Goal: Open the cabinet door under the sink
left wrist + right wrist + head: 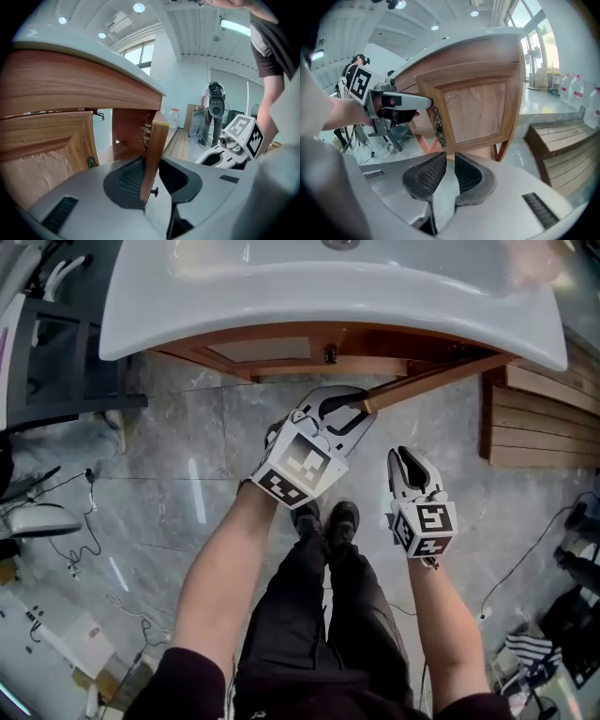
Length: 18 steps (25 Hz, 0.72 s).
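Observation:
Under the white sink (281, 306), the right wooden cabinet door (431, 376) stands swung out toward me. My left gripper (354, 409) is at the door's free end. In the left gripper view the door's edge (154, 150) stands upright between the pads of the left gripper (151, 180), which close on it. The other door (258, 351) is flat against the cabinet. My right gripper (405, 457) hangs free to the right, below the door. In its own view the right gripper (446, 171) has a narrow gap and nothing in it, facing the door panel (476, 110) and its ornate handle (437, 123).
Wooden slat steps (539, 423) lie to the right of the cabinet. The person's feet (328, 517) stand on the grey marble floor just behind the grippers. Cables and gear (56, 521) crowd the left floor. Water bottles (574, 91) stand far right.

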{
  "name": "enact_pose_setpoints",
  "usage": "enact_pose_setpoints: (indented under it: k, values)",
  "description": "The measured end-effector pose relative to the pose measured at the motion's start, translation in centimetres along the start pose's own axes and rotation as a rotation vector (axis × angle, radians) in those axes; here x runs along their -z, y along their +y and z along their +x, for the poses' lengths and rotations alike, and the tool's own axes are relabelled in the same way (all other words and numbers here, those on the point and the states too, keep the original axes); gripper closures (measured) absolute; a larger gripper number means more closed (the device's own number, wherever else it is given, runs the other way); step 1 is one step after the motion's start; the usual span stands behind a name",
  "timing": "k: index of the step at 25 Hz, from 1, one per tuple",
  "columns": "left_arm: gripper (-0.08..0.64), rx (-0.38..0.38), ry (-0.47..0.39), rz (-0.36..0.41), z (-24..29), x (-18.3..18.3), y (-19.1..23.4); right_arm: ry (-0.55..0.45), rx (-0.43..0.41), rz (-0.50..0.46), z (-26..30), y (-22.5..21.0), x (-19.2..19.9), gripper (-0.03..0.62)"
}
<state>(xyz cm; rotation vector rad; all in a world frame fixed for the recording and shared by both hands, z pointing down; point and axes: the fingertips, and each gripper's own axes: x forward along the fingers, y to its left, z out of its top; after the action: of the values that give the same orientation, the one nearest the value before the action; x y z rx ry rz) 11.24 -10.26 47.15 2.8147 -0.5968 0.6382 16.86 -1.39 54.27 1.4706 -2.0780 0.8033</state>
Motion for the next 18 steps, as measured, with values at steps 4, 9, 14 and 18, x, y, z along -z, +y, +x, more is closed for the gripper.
enact_pose_setpoints:
  k: [4,9,14,18]
  values:
    - [0.460,-0.010,0.017,-0.011,0.0,-0.2,-0.8,-0.011,0.015,0.025,-2.4,-1.2,0.4,0.540]
    - [0.460,-0.015,0.022,-0.018,0.1,0.1,-2.3,-0.027,-0.010,0.022,-3.3,-0.7,0.4,0.541]
    - [0.460,-0.010,0.046,-0.010,0.0,0.3,-3.9,-0.042,-0.008,0.031,-4.7,-0.3,0.2,0.543]
    - [0.460,-0.002,0.049,-0.014,0.0,0.4,-4.9,-0.052,0.004,0.034,-5.8,-0.7,-0.2,0.543]
